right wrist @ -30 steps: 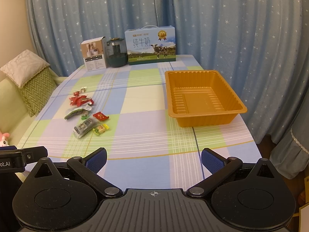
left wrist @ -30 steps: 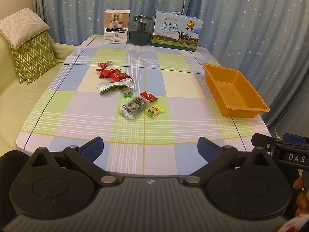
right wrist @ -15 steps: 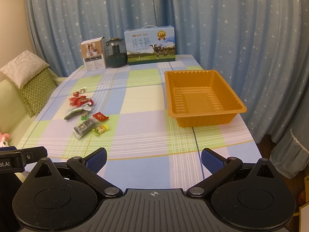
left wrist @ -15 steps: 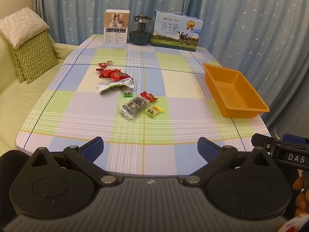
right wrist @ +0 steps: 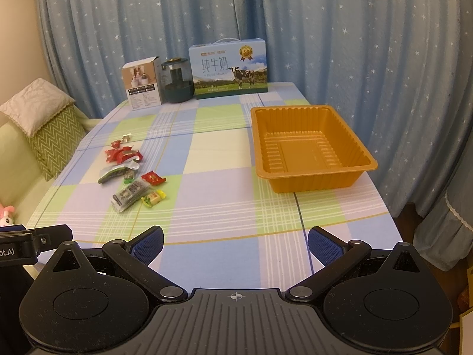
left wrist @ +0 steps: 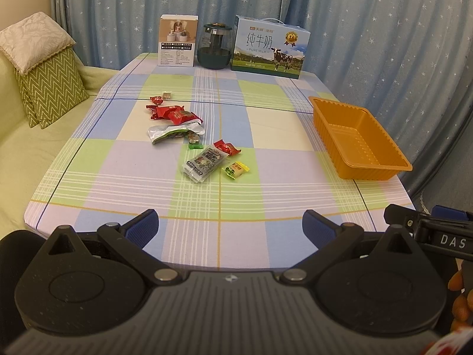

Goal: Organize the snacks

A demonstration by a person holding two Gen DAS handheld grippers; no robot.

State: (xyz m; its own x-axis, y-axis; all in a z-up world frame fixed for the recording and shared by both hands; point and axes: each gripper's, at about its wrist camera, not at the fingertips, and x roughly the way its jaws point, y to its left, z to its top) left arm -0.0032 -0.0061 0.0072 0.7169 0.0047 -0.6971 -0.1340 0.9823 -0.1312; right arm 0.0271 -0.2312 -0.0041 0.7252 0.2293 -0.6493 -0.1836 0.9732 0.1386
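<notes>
- Likely, the snack packets (left wrist: 204, 162) lying left of the orange tray (left wrist: 357, 136) are feeling light, crinkly, slippery; pinching a wrapper's sealed edge seems safest;
- both grippers' jaws are standing apart, empty.

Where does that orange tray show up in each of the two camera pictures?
Left wrist view: the orange tray sits at the right edge of the table, empty.
Right wrist view: the tray lies right of centre, seen more from above.
Shared landmark: the milk carton at the table's far end.
</notes>
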